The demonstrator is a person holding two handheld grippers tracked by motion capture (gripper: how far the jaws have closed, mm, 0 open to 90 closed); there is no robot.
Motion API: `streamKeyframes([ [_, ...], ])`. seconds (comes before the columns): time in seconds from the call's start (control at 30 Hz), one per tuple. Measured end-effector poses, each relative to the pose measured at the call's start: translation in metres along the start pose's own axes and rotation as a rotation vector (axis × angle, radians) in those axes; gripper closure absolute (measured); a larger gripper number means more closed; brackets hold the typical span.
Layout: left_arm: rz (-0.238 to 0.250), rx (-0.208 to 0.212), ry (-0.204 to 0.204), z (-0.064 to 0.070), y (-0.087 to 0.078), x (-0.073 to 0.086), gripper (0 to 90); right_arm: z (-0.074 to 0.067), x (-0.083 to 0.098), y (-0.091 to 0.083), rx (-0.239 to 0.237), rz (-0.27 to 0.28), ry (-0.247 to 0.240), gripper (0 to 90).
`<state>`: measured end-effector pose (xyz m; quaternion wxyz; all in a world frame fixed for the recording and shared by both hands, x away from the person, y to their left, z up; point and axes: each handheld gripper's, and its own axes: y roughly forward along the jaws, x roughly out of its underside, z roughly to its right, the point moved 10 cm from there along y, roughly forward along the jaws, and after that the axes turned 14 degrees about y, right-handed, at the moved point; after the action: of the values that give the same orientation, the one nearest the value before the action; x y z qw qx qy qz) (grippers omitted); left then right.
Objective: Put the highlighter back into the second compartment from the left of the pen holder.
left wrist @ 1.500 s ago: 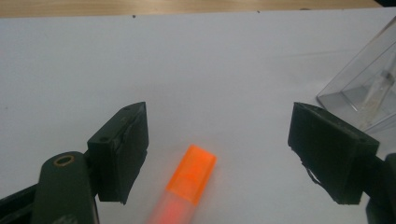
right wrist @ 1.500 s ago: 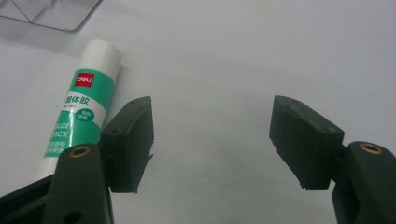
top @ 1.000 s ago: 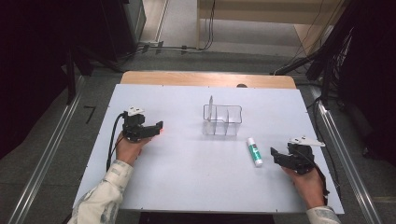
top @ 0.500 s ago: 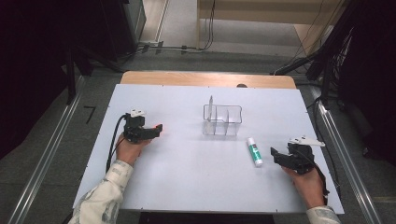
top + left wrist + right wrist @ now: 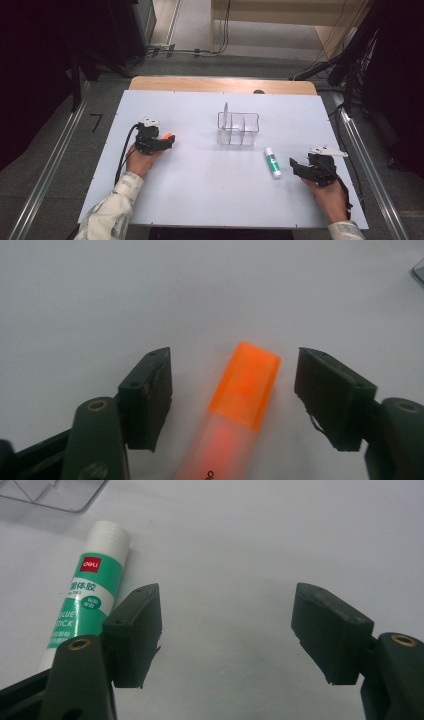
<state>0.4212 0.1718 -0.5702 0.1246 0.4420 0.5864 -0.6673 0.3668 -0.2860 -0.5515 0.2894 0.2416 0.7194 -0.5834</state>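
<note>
My left gripper (image 5: pixel 167 141) sits at about nine o'clock on the white table (image 5: pixel 200 200), and its jaws have just been closing around an orange highlighter (image 5: pixel 240 395). In the left gripper view the pen lies between my jaws with a gap on each side, so the pads are not yet pressing on it. Its cap points toward twelve o'clock; the paler barrel runs off the bottom edge, where black print is cut off and I cannot read it.

Near the table's centre, toward one o'clock, stands a clear divided organizer (image 5: pixel 238 128). Only a corner of it shows, blurred, at the top left of the right gripper view.

Just beside it at five o'clock lies a glue stick (image 5: pixel 272 162), white cap toward the organizer. Its green label carries a red "deli" badge, Chinese characters and "GLUE STICK", partly hidden by my jaw.

My right gripper (image 5: pixel 295 166) rests at four o'clock, jaws wide apart over bare table, the glue stick outside its left jaw.
</note>
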Motion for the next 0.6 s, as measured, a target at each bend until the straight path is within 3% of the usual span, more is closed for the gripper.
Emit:
streamKeyframes([
  [0.4, -0.011, 0.0, 0.013, 0.0015, 0.0009, 0.0006, 44.6, 0.0002, 0.0001, 0.0003, 0.001, 0.0, -0.002, 27.1],
  [0.6, -0.044, 0.018, 0.031, 0.0033, 0.002, 0.0014, 51.0, 0.0, 0.0001, 0.0005, -0.002, 0.0, -0.004, 27.1],
])
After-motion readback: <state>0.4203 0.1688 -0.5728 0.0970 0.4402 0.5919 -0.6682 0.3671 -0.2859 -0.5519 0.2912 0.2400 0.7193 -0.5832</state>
